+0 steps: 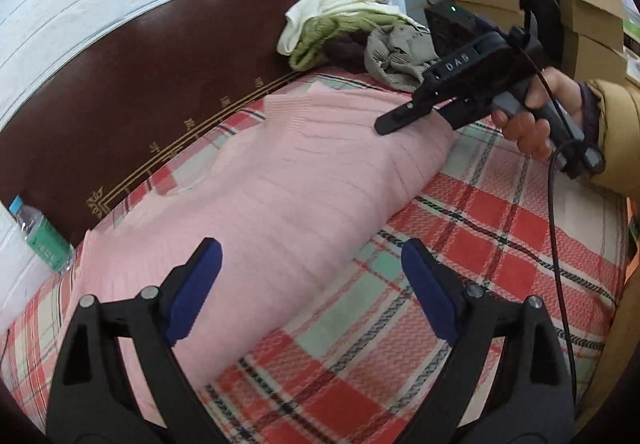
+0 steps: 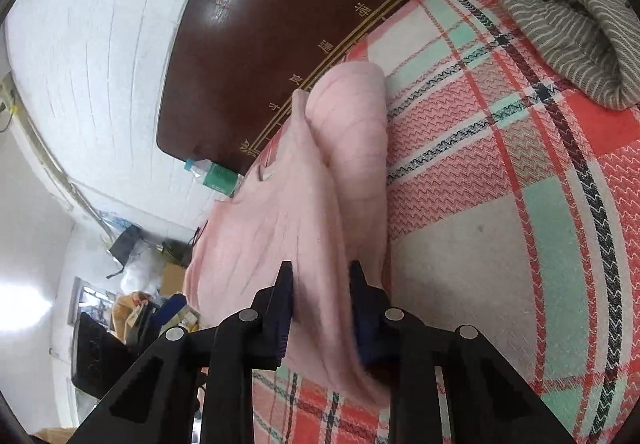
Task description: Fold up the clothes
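Blue-padded fingers of the left gripper (image 1: pixel 312 280) hover spread wide over one pink knit garment (image 1: pixel 256 195), which lies lengthwise on a plaid bedsheet (image 1: pixel 500 236) beside a brown headboard (image 1: pixel 160 75). Across the bed, the right gripper (image 2: pixel 322 296) pinches a raised fold of the same garment. One water bottle (image 1: pixel 40 236) stands by the headboard; one heap of other clothes (image 1: pixel 356 31) sits at the bed's far end.
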Tool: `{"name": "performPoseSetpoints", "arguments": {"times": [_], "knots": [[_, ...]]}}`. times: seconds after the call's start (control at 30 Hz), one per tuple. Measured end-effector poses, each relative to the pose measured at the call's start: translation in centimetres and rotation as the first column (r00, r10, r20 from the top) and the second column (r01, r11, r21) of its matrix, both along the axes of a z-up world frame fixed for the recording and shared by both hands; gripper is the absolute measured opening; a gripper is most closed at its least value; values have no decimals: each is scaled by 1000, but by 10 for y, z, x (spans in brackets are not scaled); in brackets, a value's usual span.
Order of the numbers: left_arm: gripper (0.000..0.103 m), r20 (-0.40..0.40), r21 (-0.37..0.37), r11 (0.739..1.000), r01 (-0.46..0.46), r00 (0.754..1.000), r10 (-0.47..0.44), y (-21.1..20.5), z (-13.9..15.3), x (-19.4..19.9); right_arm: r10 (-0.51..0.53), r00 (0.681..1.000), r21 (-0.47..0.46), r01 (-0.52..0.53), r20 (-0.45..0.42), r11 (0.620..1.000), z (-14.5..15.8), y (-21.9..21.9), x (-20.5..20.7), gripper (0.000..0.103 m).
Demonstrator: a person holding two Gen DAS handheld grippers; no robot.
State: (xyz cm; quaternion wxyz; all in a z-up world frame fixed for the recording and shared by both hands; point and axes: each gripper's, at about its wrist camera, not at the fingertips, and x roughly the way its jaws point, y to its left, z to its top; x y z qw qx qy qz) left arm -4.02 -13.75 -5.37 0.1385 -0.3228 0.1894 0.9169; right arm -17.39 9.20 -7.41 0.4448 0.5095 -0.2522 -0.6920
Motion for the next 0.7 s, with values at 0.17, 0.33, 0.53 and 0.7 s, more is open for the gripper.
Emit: {"name": "performPoseSetpoints", "arguments": {"times": [0.17, 0.33, 0.53, 0.7], "knots": [[92, -37, -210, 977, 40, 998, -49, 49, -22, -19, 26, 1000, -25, -25, 3, 999, 8, -6, -5, 24], [91, -66, -446, 895, 35, 995, -72, 86, -57, -40, 52, 999, -42, -52, 2, 998, 22, -13, -9, 24], [55, 22, -274, 962, -8, 1000, 15, 75, -51, -69, 36, 999, 9, -36, -12, 999, 23, -7, -12, 64], [53, 29, -209, 977, -44, 998, 51, 70, -47, -69, -58, 998, 46, 57, 18, 997, 3, 11, -26, 77]]}}
